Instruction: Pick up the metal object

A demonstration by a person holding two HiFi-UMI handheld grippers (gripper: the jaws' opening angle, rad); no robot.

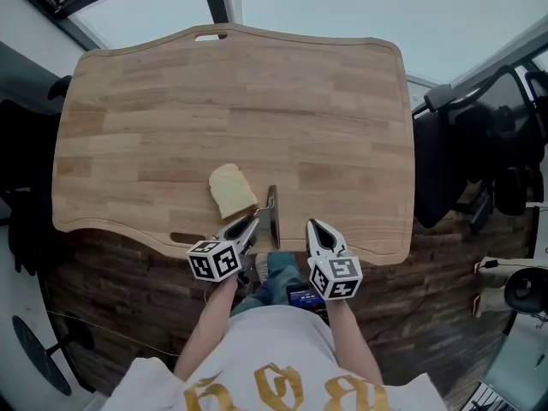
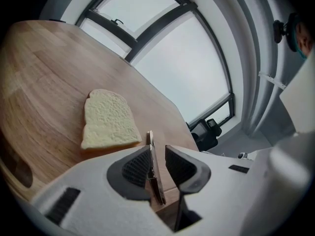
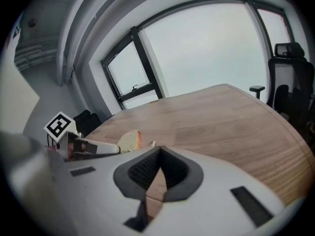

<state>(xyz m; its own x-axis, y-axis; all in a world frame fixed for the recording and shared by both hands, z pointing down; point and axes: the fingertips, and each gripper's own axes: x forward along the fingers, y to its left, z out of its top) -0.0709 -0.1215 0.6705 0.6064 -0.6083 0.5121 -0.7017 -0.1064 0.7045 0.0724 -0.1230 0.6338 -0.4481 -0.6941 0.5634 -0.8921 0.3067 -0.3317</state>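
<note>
You had your left gripper (image 2: 157,154) straddling the metal knife (image 2: 151,156) at the near edge of the wooden table (image 1: 257,92), just beside the slice of bread (image 1: 232,190). Its 2 jaws stood narrowly apart, 1 pad against the blade and a sliver of gap at the other, so by my reading the approach was done and the squeeze and lift were still left. Your right gripper (image 3: 160,154) hung beside it, jaw tips together on nothing.
</note>
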